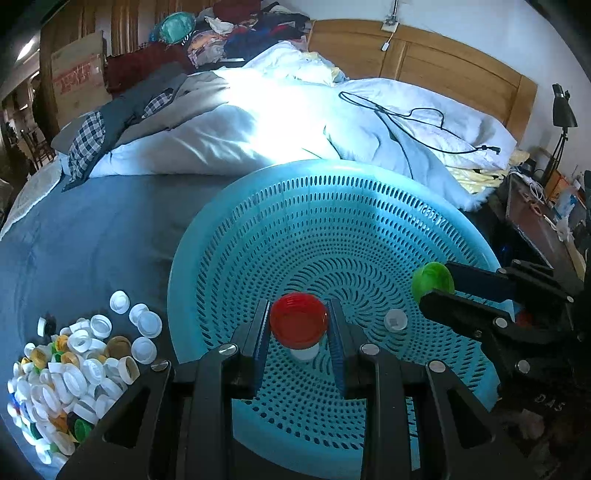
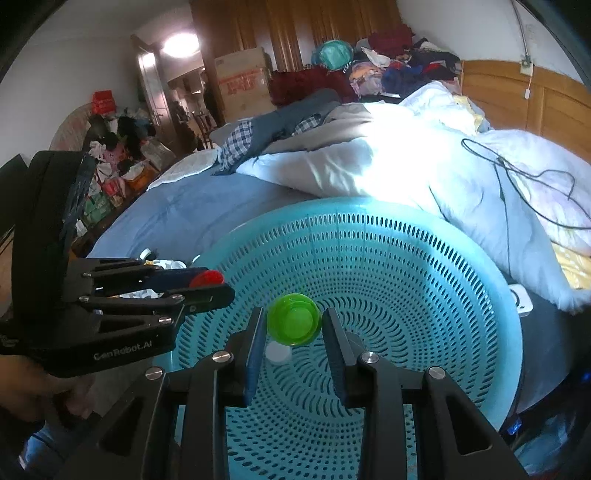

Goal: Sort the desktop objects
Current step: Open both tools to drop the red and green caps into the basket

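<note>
This is a lived-in home bedroom: a bed with a rumpled white duvet and wooden headboard, clothes heaped along its far side, wooden wardrobe doors, a cardboard box, and a black desk lamp on a cluttered bedside table.

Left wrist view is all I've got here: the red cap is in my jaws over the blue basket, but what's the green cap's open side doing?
Observer: The green cap shows its hollow side to the right camera, held in the right gripper.
Operator: Anything under it?
Observer: A white cap lies on the basket floor just below it.
Operator: What's beyond the basket on the right?
Observer: A white power strip lies by its rim.
</note>
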The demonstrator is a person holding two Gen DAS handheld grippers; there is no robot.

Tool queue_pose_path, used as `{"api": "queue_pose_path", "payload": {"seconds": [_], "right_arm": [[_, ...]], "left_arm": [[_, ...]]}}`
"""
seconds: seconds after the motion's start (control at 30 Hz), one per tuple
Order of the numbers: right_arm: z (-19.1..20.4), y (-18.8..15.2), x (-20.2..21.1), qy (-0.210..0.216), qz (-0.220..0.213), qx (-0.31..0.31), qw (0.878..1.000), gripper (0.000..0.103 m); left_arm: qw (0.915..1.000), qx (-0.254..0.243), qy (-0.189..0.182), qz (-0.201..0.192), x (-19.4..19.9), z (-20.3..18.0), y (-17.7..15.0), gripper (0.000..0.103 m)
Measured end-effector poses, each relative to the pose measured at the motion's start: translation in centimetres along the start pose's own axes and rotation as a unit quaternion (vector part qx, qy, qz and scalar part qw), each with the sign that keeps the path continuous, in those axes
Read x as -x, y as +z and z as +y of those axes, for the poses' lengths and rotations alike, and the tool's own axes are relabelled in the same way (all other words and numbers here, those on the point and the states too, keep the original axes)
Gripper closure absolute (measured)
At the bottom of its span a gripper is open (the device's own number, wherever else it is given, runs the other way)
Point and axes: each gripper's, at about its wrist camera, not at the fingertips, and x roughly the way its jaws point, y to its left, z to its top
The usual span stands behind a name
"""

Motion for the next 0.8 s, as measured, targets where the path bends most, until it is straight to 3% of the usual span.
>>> {"api": "queue_pose_path", "payload": {"seconds": [0.37, 0.43, 0.5, 0.53, 0.63, 0.8], "right_arm": [[-0.1, -0.3, 0.0, 0.001, -0.002, -0.005, 1.0, 0.069], [0.2, -0.3, 0.2, -0.004, -0.006, -0.003, 1.0, 0.067], [0.3, -0.3, 0.5, -0.01, -0.014, -0.005, 1.0, 0.027], [0.3, -0.3, 0.7, -0.01, -0.019, -0.006, 1.0, 0.022], [0.9, -0.3, 1.0, -0.003, -0.028, -0.002, 1.0, 0.022], [4.0, -0.5, 1.3, 0.034, -0.051, 0.026, 0.998, 0.022]], "left_arm": [[1.0, -0.002, 0.001, 0.0, -0.1, -0.3, 0.1, 0.078], [1.0, 0.003, 0.003, -0.004, 0.0, 0.0, 0.1, 0.073], [0.9998, 0.016, 0.009, -0.008, 0.3, 0.9, -0.2, 0.044], [0.9996, 0.021, 0.013, -0.016, 0.6, 1.4, -0.4, 0.041], [0.9981, 0.038, 0.029, -0.04, 2.2, 4.0, -1.9, 0.041], [0.987, 0.115, 0.086, -0.073, 5.6, 12.1, -8.9, 0.041]]}}
